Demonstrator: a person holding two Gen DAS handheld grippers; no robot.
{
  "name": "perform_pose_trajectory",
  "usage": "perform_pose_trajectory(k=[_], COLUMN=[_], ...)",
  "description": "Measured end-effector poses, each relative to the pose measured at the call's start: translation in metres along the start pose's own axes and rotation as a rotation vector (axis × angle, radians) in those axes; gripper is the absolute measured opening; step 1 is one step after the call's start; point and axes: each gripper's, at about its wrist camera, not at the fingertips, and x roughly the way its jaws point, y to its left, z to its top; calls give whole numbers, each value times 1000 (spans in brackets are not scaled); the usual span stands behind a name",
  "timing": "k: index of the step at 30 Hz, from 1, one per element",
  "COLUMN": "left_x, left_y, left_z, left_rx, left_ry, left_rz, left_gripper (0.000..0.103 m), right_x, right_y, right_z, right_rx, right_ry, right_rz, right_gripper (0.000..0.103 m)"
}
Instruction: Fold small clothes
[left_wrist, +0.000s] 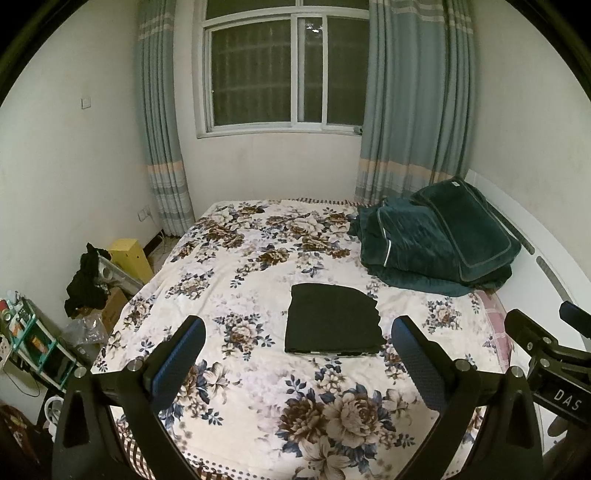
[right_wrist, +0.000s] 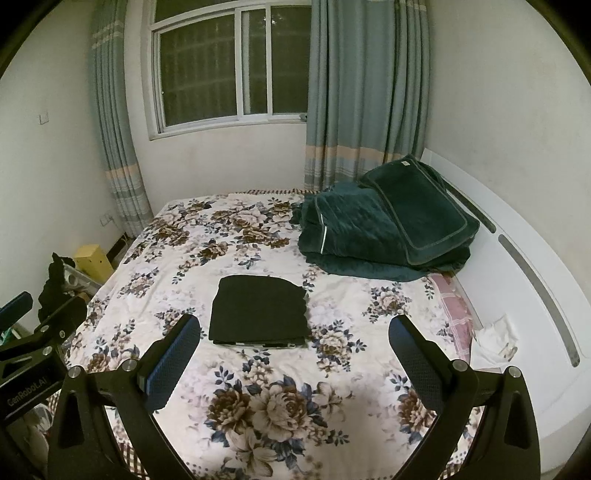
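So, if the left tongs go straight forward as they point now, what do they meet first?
Probably the folded black garment on the floral bedsheet; the left tongs are open and empty. Depth is unclear.

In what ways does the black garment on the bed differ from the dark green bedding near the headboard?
The black garment is a flat, neat rectangle; the green bedding is a bulky, loosely stacked heap. The garment is far smaller. The garment lies mid-bed, in front of both tongs; the bedding sits at the far right corner. Both rest on the floral sheet.
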Motion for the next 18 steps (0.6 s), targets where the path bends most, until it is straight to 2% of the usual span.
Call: perform_pose_trajectory(k=[18], left_x=[-4], left_y=[3], left_z=[4], left_rx=[-15], left_ry=[-15], left_rz=[15], left_gripper=[103], right_x=[-4], right_y=[1], right_z=[-7], right_rx=[8], right_ry=[-3], right_rz=[-9], right_gripper=[103])
